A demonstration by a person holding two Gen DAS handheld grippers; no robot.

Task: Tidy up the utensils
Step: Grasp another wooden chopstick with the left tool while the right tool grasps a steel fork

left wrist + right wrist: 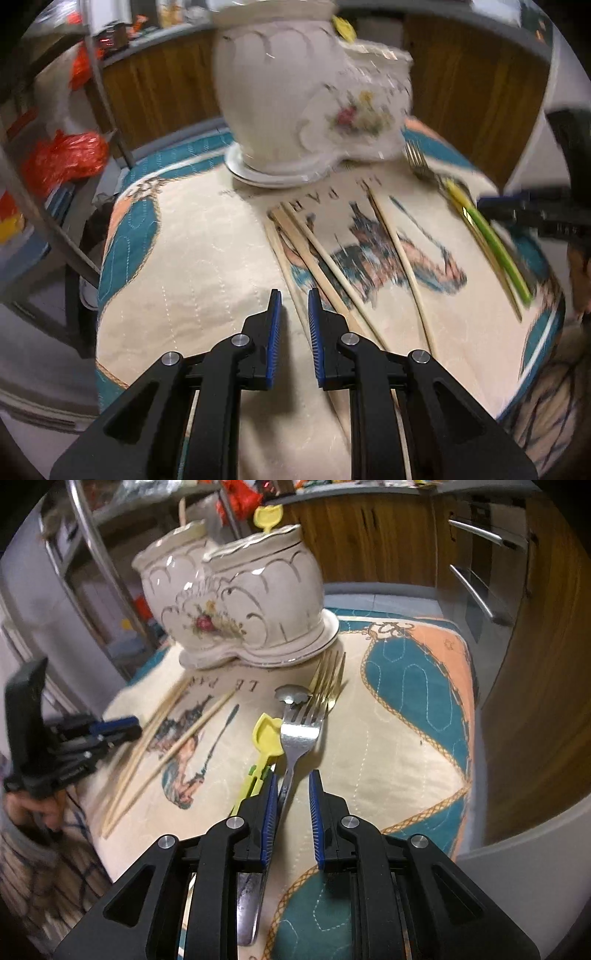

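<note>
**Utensil sort: both grippers at pick-up, nothing gripped yet**

Landmark: ceramic holder (236, 609), a cream two-compartment caddy w/ floral print, standing at the far end of the quilted mat (406, 738).

Steel fork (300, 734): lies just in front of the holder, tines toward it, handle running back toward the right gripper (293, 779). Handle passes between the pads, close to the left one; contact cannot be told. Jaws are narrow but not clamped; a gap shows on the right side.

Gold fork (328, 675) and a small scalloped spoon (293, 695) lie under/beside the steel tines, nearer the holder. Yellow plastic spoon (266, 734) w/ green-yellow handle lies touching the steel fork's left side.

Wooden chopsticks (314, 243): loose, crossed bundle in front of the holder, to the left of the forks. Left gripper (294, 295) sits over their near ends, fingers narrowly parted, holding nothing; one stick seems to run under the gap.

Procedure (judgement):
1. Centre the fork handle betw. pads before closing; off-centre closure may twist it.
2. Grip the handle alone, clear of the yellow spoon.
3. Lift straight so the tines clear the gold fork.
4. Chopsticks: take one at a time; crossed sticks will drag neighbours.
</note>
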